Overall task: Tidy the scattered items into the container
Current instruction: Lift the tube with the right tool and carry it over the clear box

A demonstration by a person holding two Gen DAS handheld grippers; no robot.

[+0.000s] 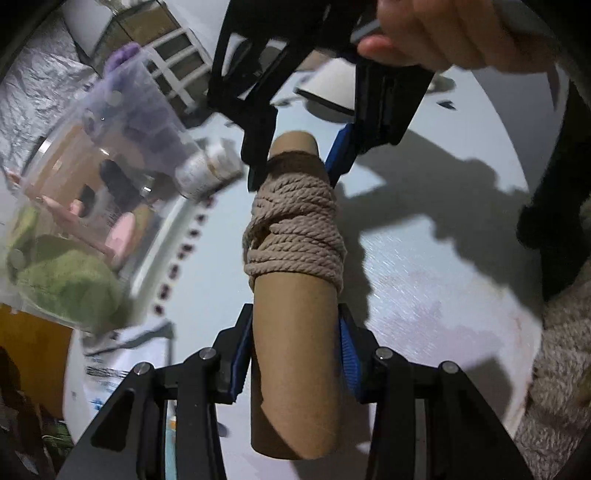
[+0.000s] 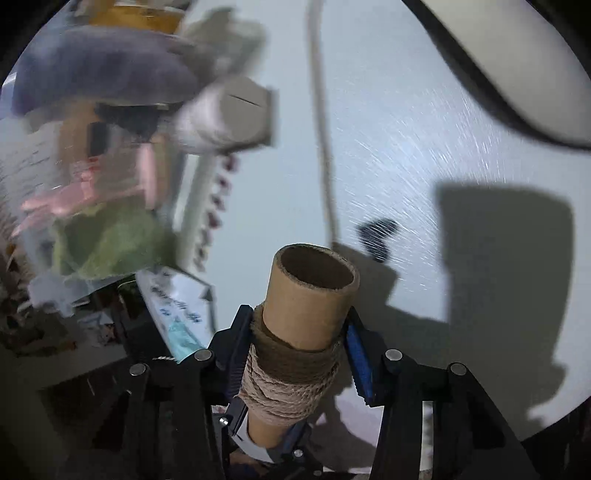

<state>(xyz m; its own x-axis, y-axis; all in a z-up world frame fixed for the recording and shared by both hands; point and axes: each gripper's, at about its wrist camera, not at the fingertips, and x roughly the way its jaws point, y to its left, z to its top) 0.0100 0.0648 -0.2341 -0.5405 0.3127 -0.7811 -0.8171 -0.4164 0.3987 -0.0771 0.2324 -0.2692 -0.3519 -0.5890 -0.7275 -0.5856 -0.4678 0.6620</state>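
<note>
While the clear container (image 1: 92, 177) sits off to the left on the pale surface (image 1: 443, 258), already holding a purple cloth (image 1: 125, 55), something pink (image 1: 122, 232), a green towel (image 1: 66, 280) and a small white bottle (image 1: 207, 170) poking over its rim, the cardboard tube (image 1: 295, 350) wound with rope (image 1: 295, 229) hangs in the middle, held above the surface. Left tool (image 1: 295, 354) is clamped on the tube's bare near end, pads pressing both sides. The tube's long axis runs straight away from that tool toward the right tool (image 2: 299, 347), which straddles the far end at the rope edge; its left pad looks against the wrap, the right pad stands a little off, so not gripping yet as far as I can tell. A hand (image 1: 436, 33) holds the right tool at top. Likely a handover or two-tool carry; the container lies left of the tube, nearer the left tool. Blur on the container side hides the finer contents.
</note>
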